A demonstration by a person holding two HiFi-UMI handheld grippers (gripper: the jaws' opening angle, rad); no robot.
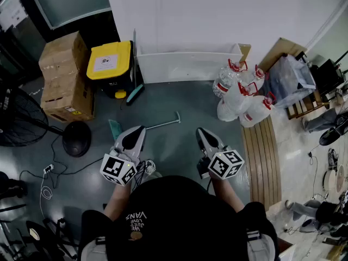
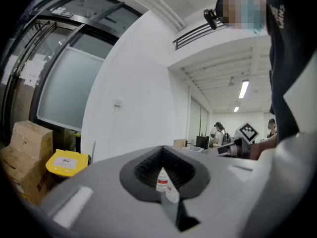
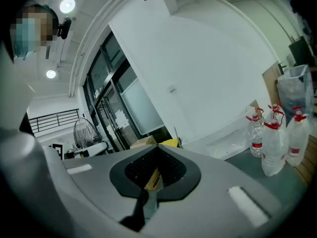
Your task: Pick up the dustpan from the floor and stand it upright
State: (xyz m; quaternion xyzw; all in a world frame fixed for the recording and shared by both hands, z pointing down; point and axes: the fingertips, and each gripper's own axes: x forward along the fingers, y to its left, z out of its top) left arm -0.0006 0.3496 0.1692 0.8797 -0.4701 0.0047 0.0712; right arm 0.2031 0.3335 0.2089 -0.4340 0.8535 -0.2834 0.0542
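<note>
As seen from the head view, far left a fan (image 1: 19, 118) and a black round base (image 1: 76, 138), then stacked boxes (image 1: 65, 78) and a yellow-lidded bin (image 1: 110, 61) by the wall (image 1: 217, 10). Next, the left gripper (image 1: 136, 130) over the grey floor (image 1: 179, 151) — clenched tight, tips meeting, nothing between them. Just ahead of it the dustpan (image 1: 115, 128), lying flat: teal pan partly hidden behind the gripper's tip, pale handle running right and away, ending ahead of the gap between the two grippers. Held by neither. Further right, the right gripper (image 1: 202, 133), likewise clamped together and empty. Beyond both, a white tray (image 1: 185, 64) along the wall. Right of that, a cluster of red-capped bottles (image 1: 242, 94) on the floor, close to a slatted wooden board (image 1: 263, 156). In the left gripper view, only those bottles showing past the closed tips — in the right gripper view, only a strip of box.
</note>
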